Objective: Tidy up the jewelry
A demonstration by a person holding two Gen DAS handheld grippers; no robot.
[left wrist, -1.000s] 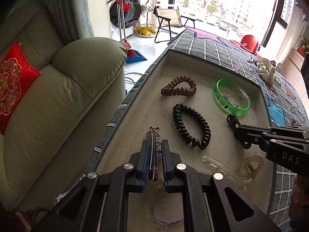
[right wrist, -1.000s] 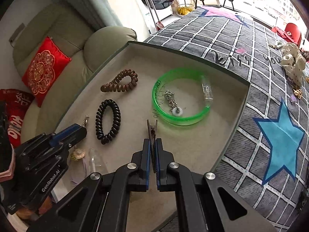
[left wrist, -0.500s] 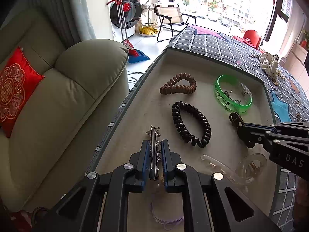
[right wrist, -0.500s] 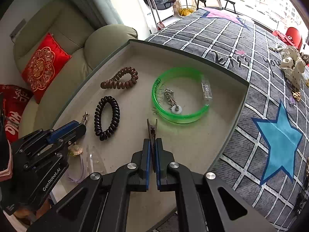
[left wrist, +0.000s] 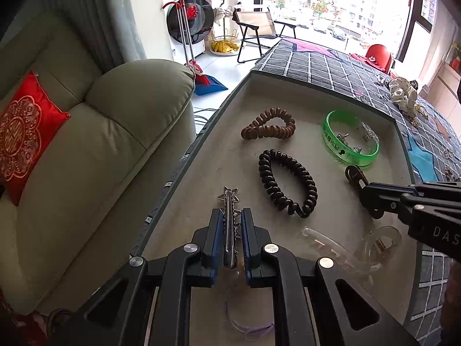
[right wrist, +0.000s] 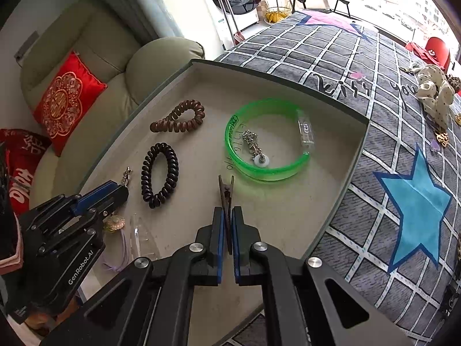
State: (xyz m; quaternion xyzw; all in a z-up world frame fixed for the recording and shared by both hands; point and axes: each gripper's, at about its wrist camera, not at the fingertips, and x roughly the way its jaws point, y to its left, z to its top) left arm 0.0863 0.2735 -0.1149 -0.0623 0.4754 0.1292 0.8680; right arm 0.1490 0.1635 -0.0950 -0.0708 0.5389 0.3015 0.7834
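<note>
A shallow beige tray holds a brown coil hair tie, a black coil hair tie, a green bangle with a small metal chain inside, and a clear claw clip. My left gripper is shut on a silver star hair clip over the tray's near left. My right gripper is shut on a dark brown hair clip near the bangle.
The tray sits on a grey grid-pattern cloth with a blue star. More jewelry and a spotted scrunchie lie at the far right. A green sofa with a red cushion stands left of the table.
Both grippers have drawn back a little from the tray with their clips still held. The tray's items have not moved.
</note>
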